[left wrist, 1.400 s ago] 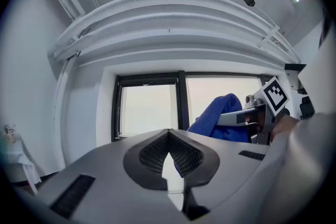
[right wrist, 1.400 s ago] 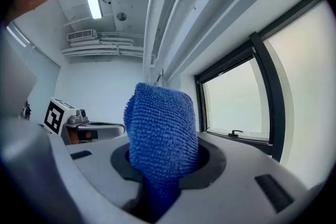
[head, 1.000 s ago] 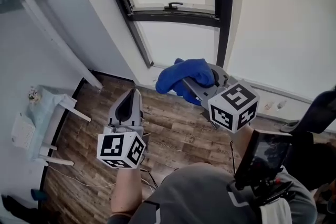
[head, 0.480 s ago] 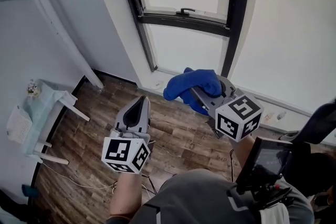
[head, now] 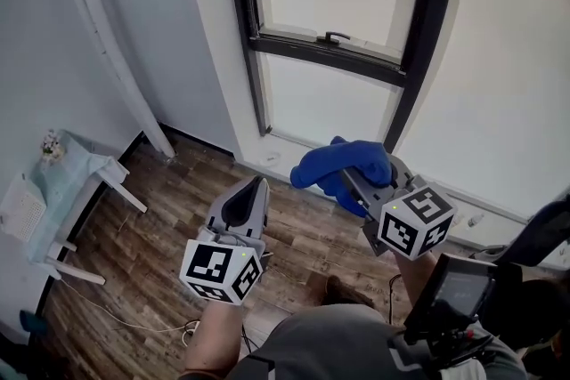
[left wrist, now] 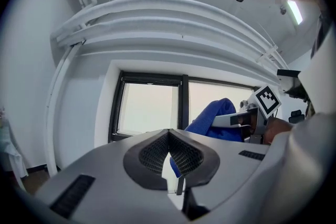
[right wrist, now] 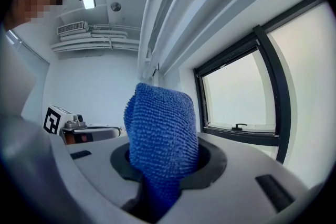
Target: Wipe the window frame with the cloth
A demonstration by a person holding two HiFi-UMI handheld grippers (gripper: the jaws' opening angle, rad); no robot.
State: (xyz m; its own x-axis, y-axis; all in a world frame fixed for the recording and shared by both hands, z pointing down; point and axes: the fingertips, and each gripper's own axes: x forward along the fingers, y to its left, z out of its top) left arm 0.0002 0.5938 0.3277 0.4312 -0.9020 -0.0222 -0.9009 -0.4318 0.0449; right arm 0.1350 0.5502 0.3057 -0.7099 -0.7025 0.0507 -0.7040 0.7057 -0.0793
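Observation:
A blue cloth [head: 343,166] is clamped in my right gripper [head: 363,178], which is shut on it; the same blue cloth [right wrist: 160,139] stands bunched up out of the jaws in the right gripper view. The black window frame [head: 326,49] runs across the wall ahead, with a small handle [head: 336,36] on its crossbar; the window frame [right wrist: 239,131] also shows right of the cloth. The cloth hangs short of the frame, below the crossbar. My left gripper [head: 250,198] is shut with nothing in it, lower left of the cloth. In the left gripper view the left gripper [left wrist: 169,157] points at the window frame [left wrist: 183,105].
A white pipe [head: 111,49] slants down the left wall to the wooden floor [head: 169,218]. A small white table with a pale cloth [head: 67,182] stands at the left. A person's torso and a dark device [head: 450,294] fill the bottom right.
Both grippers have shifted right and slightly down in the head view while the view rose, so the window frame shows larger. The cloth stays held in the right gripper.

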